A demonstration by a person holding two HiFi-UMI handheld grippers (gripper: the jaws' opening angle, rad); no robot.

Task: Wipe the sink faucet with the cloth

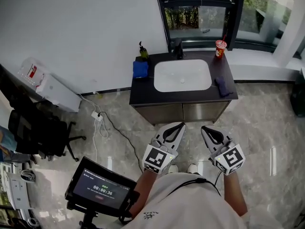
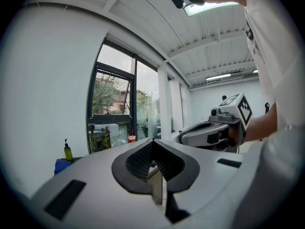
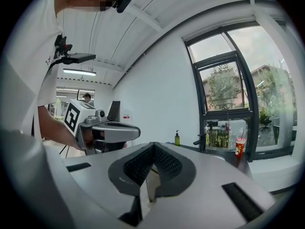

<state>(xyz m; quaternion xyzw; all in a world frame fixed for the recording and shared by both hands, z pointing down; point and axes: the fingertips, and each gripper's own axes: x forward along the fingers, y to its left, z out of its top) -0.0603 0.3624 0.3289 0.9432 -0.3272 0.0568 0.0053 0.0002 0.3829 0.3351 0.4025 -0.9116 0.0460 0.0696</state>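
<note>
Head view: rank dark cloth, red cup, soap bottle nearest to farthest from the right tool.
From the right tool:
1. dark cloth, near right of the counter.
2. red cup, back right corner.
3. soap bottle, back left corner.

Faucet [image 1: 179,49] is showing only as a small dark shape, merging with the window frame [image 1: 236,8] behind it; I'm not making out its spout. Cloth [image 1: 222,86] is lying too small for me to read its folds. Blue thing [image 1: 140,69]: I'm failing to tell what it is. Left gripper [image 2: 153,142] is blocking the basin in its own view. Chair [image 1: 33,130] is running off the left edge.
</note>
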